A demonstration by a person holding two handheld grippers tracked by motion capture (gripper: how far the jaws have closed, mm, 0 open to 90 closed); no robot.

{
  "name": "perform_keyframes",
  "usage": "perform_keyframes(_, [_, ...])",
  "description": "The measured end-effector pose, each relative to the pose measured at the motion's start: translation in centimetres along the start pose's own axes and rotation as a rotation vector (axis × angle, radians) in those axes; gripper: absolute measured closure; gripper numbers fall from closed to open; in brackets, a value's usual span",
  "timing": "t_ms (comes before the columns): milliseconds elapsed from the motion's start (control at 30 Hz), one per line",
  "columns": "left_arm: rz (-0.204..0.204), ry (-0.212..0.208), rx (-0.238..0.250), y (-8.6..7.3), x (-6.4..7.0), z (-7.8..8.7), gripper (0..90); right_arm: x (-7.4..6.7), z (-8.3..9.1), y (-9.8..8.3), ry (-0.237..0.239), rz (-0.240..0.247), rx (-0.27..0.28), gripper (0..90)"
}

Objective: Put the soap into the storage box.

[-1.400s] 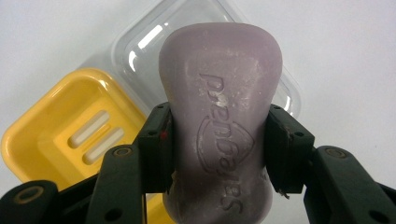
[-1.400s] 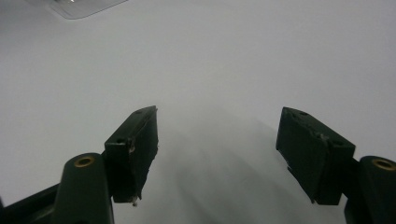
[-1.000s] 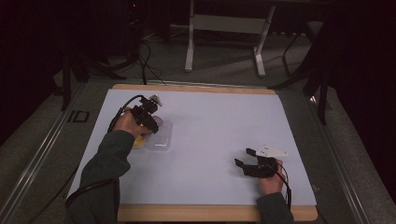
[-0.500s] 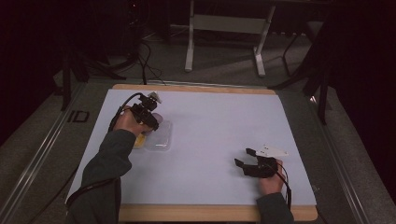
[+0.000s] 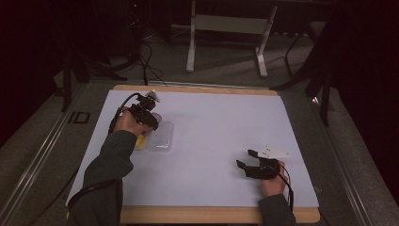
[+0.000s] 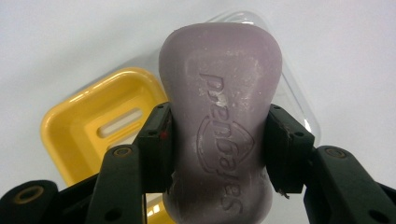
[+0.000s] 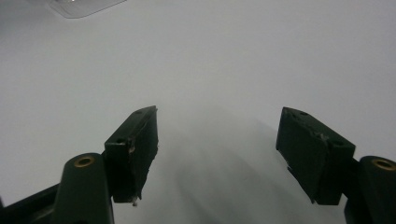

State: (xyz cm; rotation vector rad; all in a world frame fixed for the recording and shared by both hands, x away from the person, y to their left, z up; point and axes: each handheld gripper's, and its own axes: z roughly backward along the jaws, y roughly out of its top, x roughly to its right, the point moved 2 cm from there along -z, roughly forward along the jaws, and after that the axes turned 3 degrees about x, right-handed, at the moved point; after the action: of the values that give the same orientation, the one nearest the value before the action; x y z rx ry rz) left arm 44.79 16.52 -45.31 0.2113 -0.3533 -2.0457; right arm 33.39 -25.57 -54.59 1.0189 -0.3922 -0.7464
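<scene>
Status: the soap bar (image 6: 219, 135) is picked up and clamped across its waist by the left gripper (image 6: 219, 144), jaws pressed on both sides. It hangs above the yellow soap dish (image 6: 93, 130) and the clear lid (image 6: 299, 107), which lie side by side on the white table (image 5: 221, 122). Remaining, as judged: seat the bar in the dish and probably fit the lid.

Pose: the left hand (image 5: 126, 121) tilts its gripper downward over the dish. The right gripper (image 7: 219, 154) rests low near the table's front right, jaws spread wide and empty.
</scene>
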Motion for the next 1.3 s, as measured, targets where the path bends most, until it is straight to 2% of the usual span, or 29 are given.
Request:
perform_keyframes(500, [0.072, -0.001, 0.015, -0.4, -1.4, 0.2, 49.9, 0.0, 0.0, 0.0, 0.000, 0.002, -0.003, 28.9])
perform_keyframes(1300, [0.135, -0.016, -0.008, -1.0, -3.3, -0.5, 49.9, 0.0, 0.0, 0.0, 0.001, 0.002, -0.004, 28.9])
